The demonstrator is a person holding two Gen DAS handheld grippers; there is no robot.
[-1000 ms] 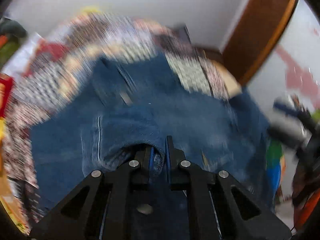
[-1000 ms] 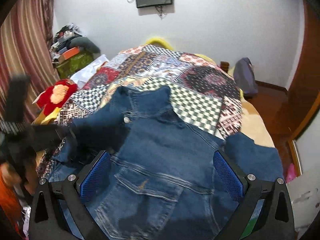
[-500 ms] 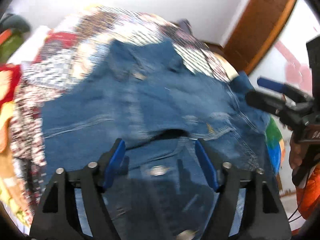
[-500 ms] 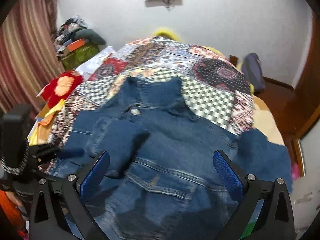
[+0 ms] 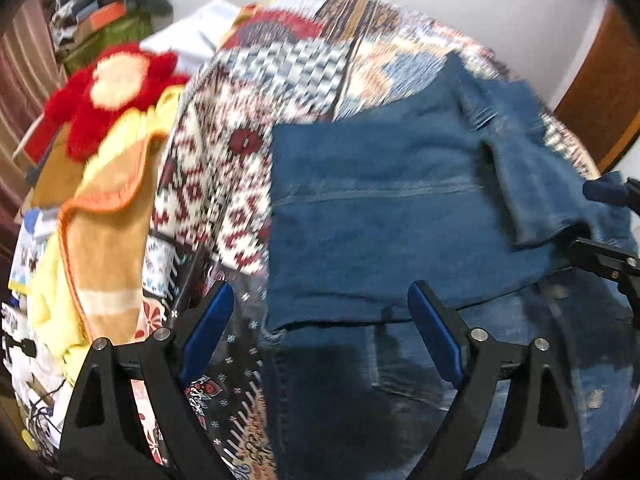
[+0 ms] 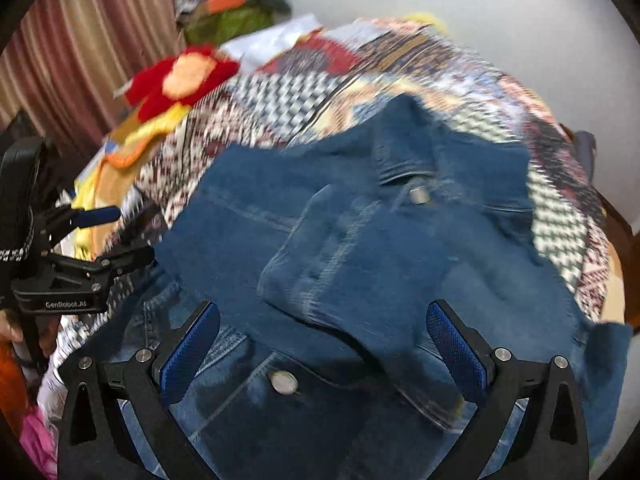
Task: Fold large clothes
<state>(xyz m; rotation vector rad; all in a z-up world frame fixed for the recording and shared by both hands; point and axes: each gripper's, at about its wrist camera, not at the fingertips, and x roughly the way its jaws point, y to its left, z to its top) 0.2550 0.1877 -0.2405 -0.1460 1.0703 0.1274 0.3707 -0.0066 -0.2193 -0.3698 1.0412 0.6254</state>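
A blue denim jacket (image 5: 400, 220) (image 6: 380, 248) lies on a patchwork bedspread (image 5: 248, 128), its left sleeve folded across the chest. My left gripper (image 5: 320, 328) hovers over the jacket's left edge, jaws still opening, with nothing pinched between the blue pads. Over the jacket's lower front, near a metal button (image 6: 283, 383), my right gripper (image 6: 324, 344) stands wide open and holds nothing. The left gripper (image 6: 100, 236) also shows at the left of the right wrist view, and the right gripper's fingertips (image 5: 604, 192) reach in at the right edge of the left wrist view.
A red and cream plush toy (image 5: 116, 84) and a yellow-orange towel (image 5: 108, 208) lie at the bed's left side. Piled clothes (image 6: 228, 4) sit near a striped curtain (image 6: 96, 40). A wooden door frame (image 5: 600, 96) stands at the right. White wall is behind.
The left gripper let go of the denim it pinched, opened wide and swung left to the jacket's edge. The sleeve now lies folded across the chest. The right gripper dropped lower and rolled.
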